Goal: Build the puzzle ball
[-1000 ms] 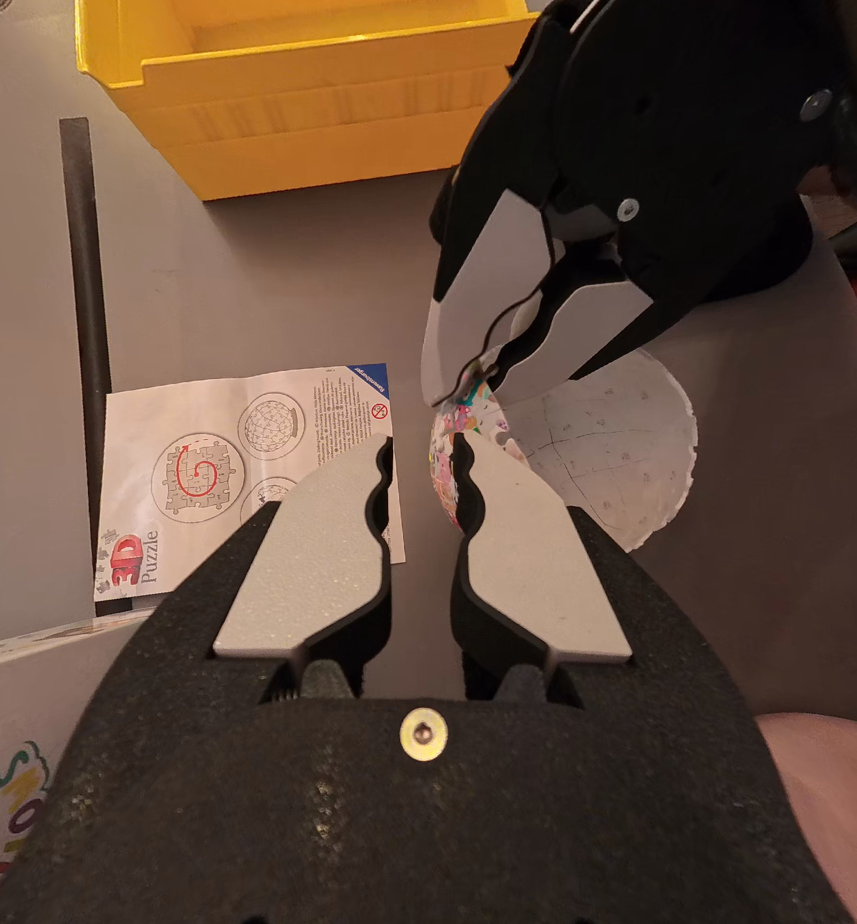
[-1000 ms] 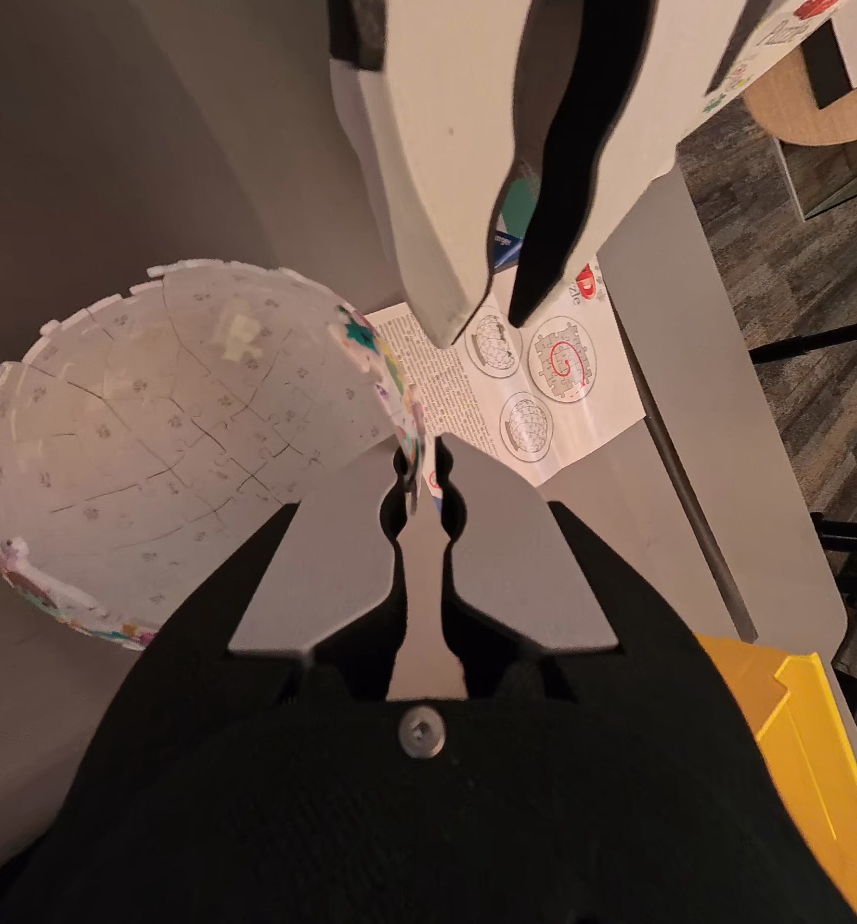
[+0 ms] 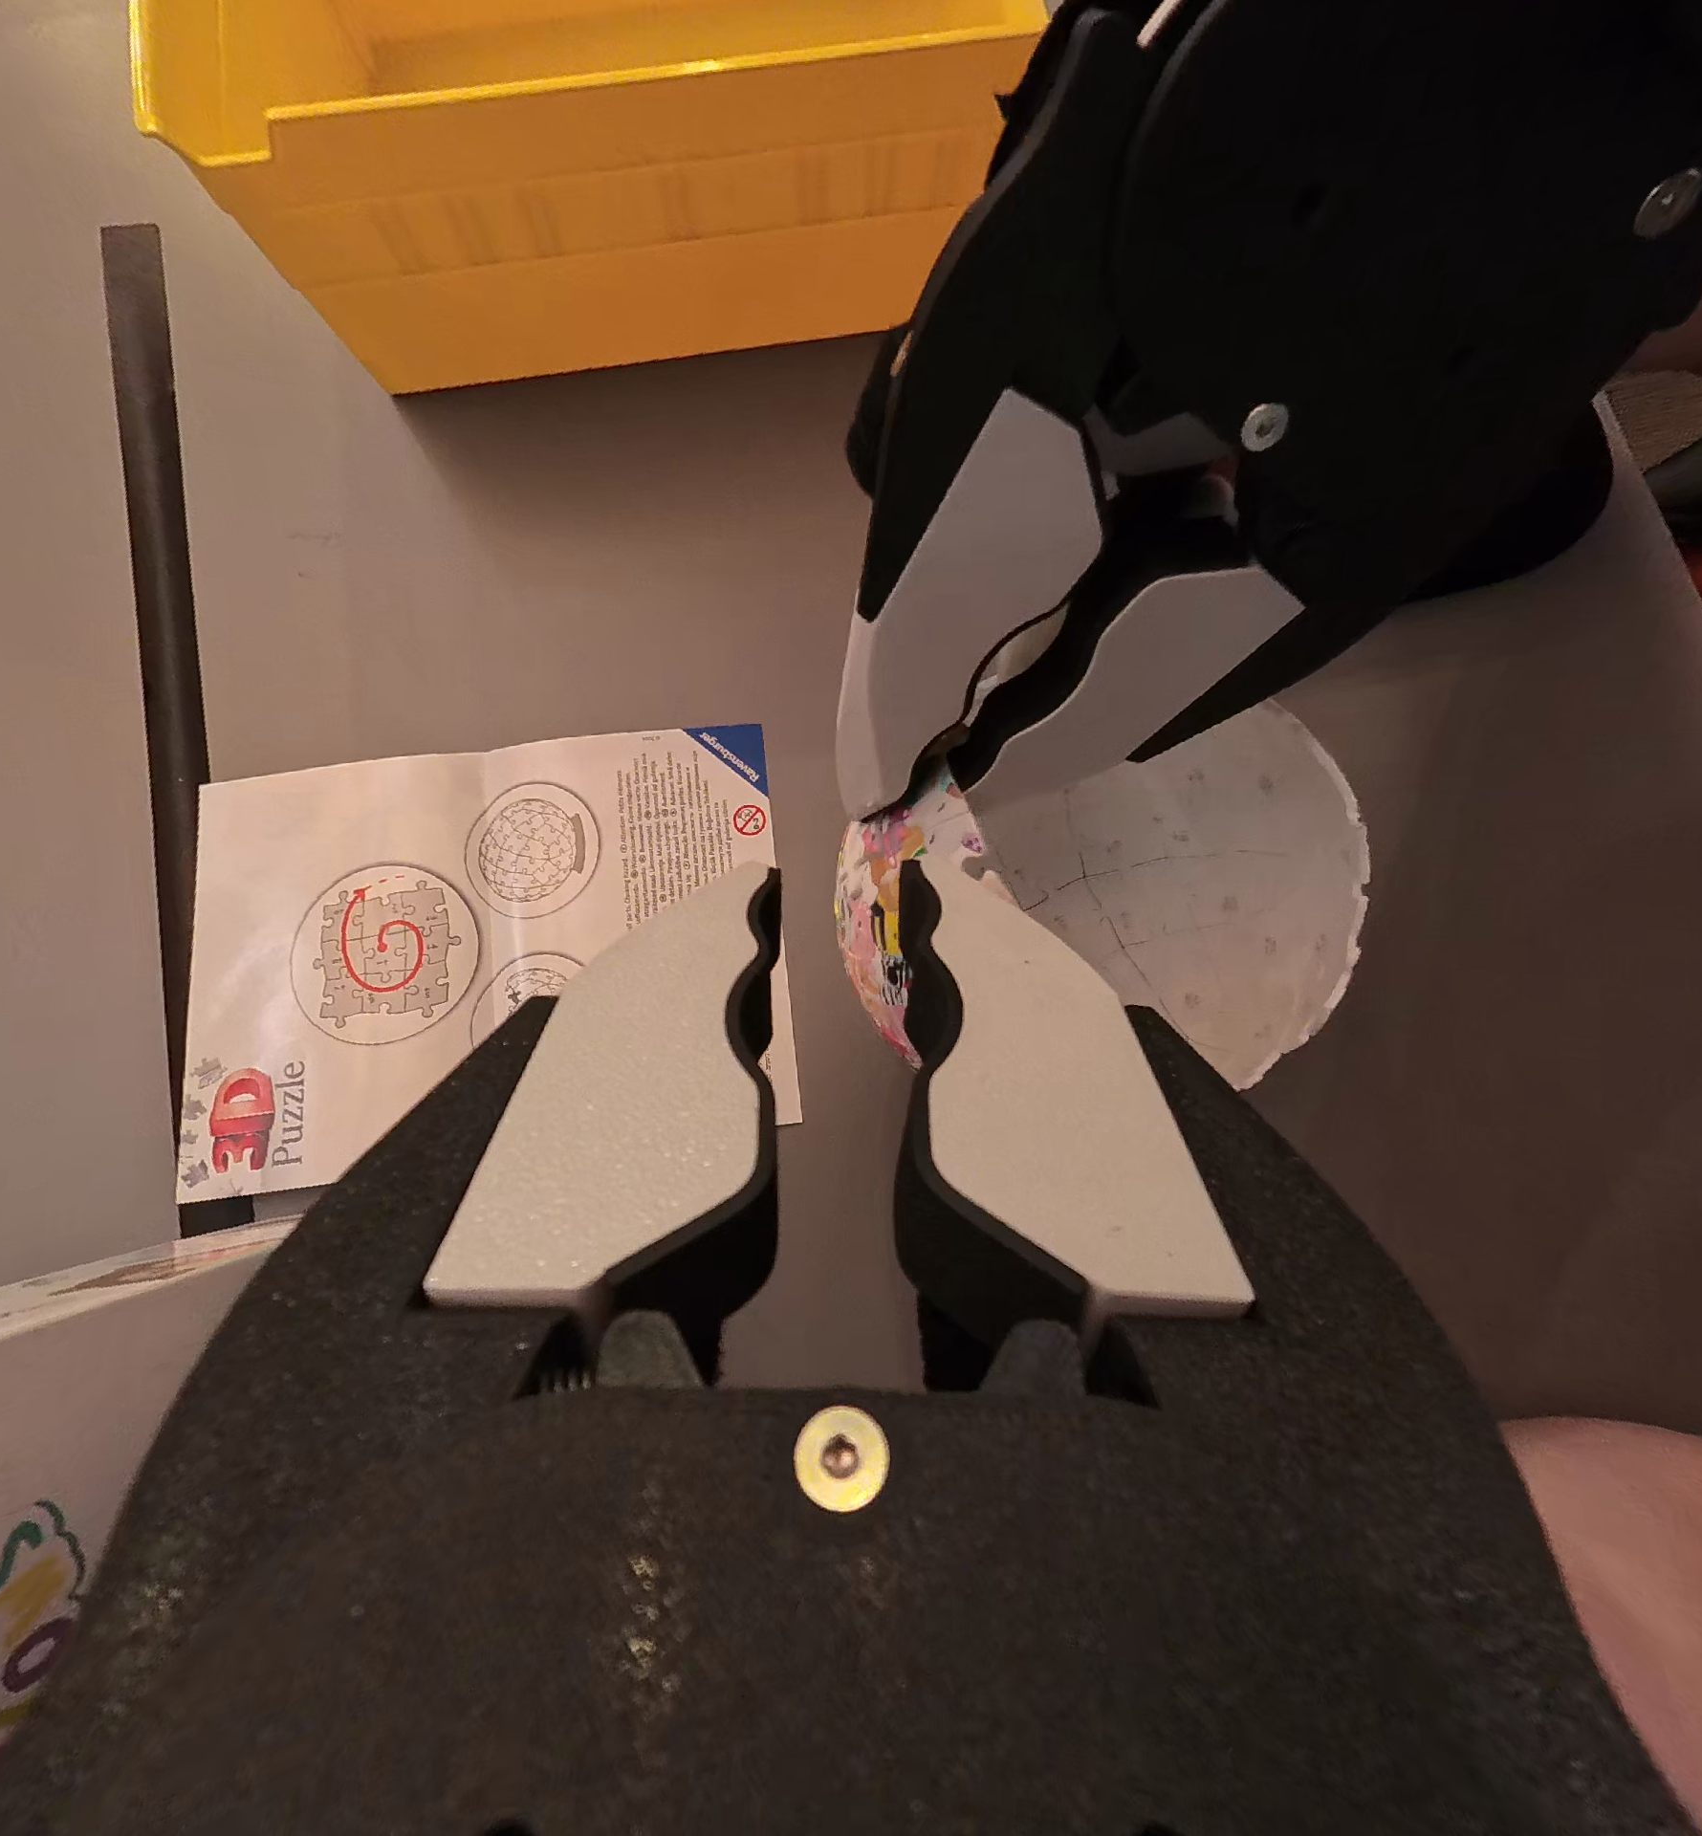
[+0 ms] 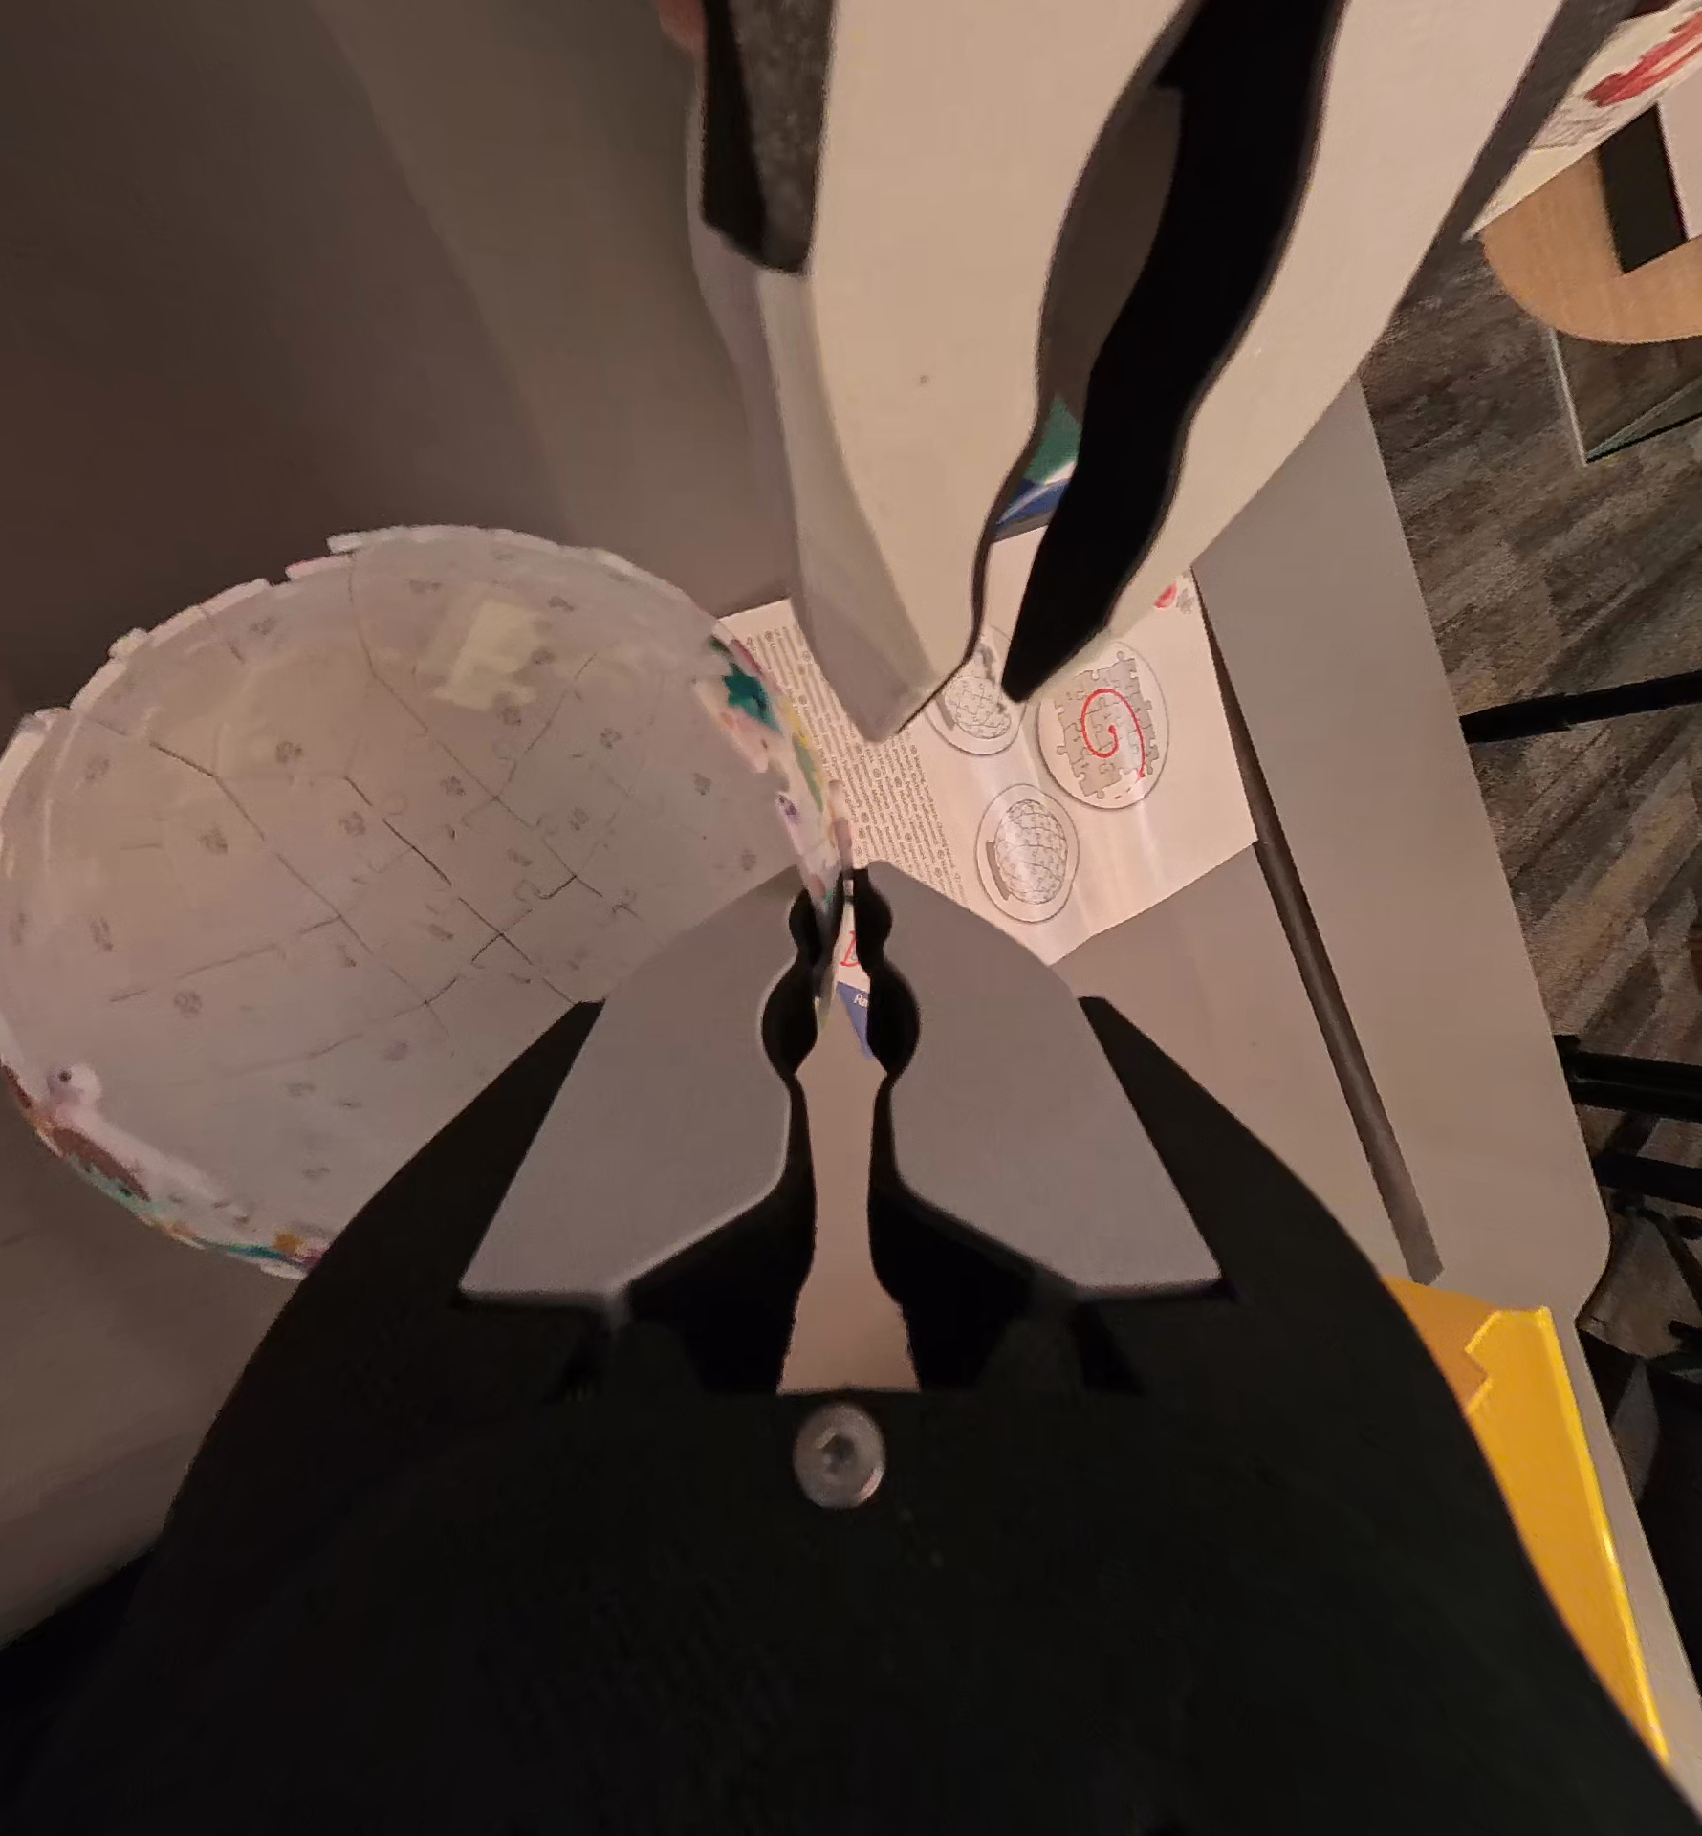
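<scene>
Sitting on the grey table, w/ the yellow bin beyond it, the half-built puzzle ball is the landmark: an open shell, white inside, printed outside, hollow facing the right wrist view. Instruction sheet lies flat just beside the shell; a box corner shows nearer the left cam.

Change vs a sec ago: left gripper has spread its fingers a bit wider; its inner finger sits against the shell's printed side, outer finger over the sheet. Right gripper looks a touch tighter on the rim than before. My read: left has let go, so the shell hangs on the right's pinch alone, and another piece can be fetched.

Pose: right gripper comes down from above the shell, fingers narrow, pinching the rim edge between the tips. Left gripper points level at the shell's side, fingers moderately apart, holding nothing.
</scene>
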A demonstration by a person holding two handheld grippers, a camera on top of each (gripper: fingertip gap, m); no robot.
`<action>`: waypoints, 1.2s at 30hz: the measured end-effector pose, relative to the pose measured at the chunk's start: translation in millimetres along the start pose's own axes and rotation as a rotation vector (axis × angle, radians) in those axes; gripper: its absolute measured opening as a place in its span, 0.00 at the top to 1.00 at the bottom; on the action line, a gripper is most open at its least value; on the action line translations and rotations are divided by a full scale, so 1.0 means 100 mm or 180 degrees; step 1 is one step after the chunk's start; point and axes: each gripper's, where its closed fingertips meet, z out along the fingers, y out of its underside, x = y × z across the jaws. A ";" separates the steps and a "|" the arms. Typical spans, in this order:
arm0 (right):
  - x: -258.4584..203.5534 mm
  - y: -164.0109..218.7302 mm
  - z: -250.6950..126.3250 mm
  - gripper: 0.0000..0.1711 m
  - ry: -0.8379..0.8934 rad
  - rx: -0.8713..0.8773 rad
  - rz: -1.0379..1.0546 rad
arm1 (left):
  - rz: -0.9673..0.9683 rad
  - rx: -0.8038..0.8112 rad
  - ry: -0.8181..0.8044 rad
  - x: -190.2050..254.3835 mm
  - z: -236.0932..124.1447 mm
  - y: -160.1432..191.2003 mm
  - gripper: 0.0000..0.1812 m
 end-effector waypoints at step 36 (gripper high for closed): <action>-0.01 0.09 -0.28 0.86 0.0298 0.0363 0.0632 | -0.0104 0.0137 -0.0062 -0.07 -0.09 -0.01 0.88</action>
